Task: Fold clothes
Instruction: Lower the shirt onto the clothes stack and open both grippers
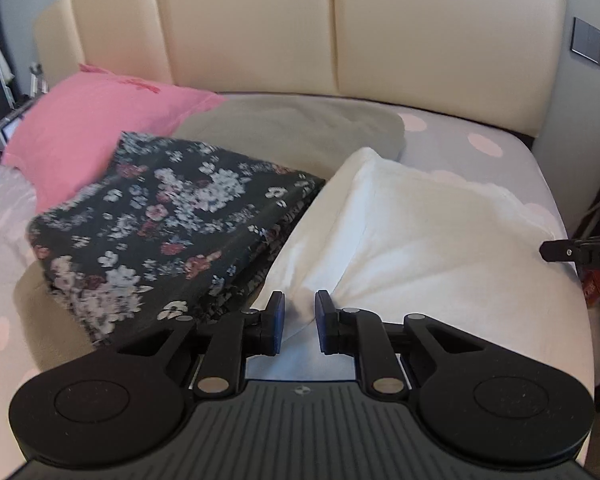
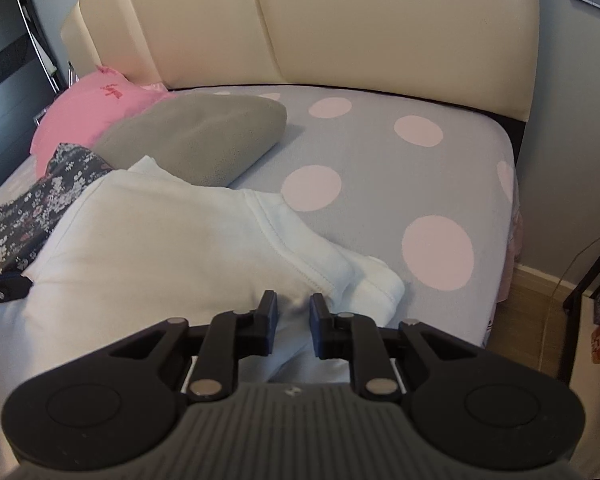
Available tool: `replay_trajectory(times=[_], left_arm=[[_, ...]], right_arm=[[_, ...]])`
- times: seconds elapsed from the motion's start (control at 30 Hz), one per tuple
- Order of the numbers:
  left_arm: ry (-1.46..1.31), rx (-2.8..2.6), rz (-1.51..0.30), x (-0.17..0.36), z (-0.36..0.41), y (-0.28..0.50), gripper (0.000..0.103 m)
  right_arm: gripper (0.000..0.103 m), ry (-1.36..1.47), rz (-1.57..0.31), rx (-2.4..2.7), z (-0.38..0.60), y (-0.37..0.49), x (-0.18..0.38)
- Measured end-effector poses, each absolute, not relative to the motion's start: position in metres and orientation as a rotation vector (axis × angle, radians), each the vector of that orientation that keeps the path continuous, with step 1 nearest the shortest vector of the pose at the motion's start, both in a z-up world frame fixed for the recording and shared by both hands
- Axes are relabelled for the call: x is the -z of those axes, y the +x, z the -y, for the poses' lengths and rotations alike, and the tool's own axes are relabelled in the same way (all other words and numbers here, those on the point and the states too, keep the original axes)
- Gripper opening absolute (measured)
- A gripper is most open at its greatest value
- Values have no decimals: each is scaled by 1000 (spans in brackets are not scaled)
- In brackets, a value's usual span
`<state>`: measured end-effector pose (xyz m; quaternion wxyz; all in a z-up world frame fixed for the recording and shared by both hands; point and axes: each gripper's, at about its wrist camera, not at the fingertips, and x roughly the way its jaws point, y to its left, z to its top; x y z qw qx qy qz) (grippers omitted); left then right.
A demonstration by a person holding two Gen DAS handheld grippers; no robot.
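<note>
A white garment (image 1: 412, 232) lies on the bed, partly folded, with a ribbed hem showing in the right wrist view (image 2: 172, 240). My left gripper (image 1: 299, 320) sits at the garment's near edge with its jaws narrowly apart and white cloth bunched between them. My right gripper (image 2: 293, 322) is at the garment's right near edge by the hem, jaws also narrowly apart with cloth between. The right gripper's tip shows at the right edge of the left wrist view (image 1: 580, 250). Whether either gripper pinches the cloth is unclear.
A folded dark floral garment (image 1: 172, 224) lies left of the white one, over a grey folded blanket (image 2: 204, 140). A pink pillow (image 1: 88, 132) sits at the back left. The cream headboard (image 1: 340, 28) is behind. The polka-dot sheet (image 2: 380, 184) ends at the bed's right edge.
</note>
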<state>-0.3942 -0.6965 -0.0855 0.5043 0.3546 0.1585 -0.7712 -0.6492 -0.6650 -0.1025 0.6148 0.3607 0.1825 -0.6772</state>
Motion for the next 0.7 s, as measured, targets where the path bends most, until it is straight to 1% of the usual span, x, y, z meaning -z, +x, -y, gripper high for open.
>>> replay_trajectory(times=[0.13,0.3,0.33,0.37,0.47,0.7], left_arm=[[769,1831,-345,63,652,-392,15],[712,1744,-367,43,599,-391,17],[697,1730,-383,39,590,-390,22],[682,1718,-398,36,581,-389,29],[634,1689,-420,24,554,-385,39],[541,1605,-394,4,500,-369,48]], right_arm=[[20,809,-407,1530,649,-643,74],[20,746,-458,1469,618,-612,32],[20,734,-464,1457,610,-605,24],[20,723,-466,1443,601,-598,18],[20,690,-473,1401,575,-579,4],[20,621,-442,1376,515,-555,-18]])
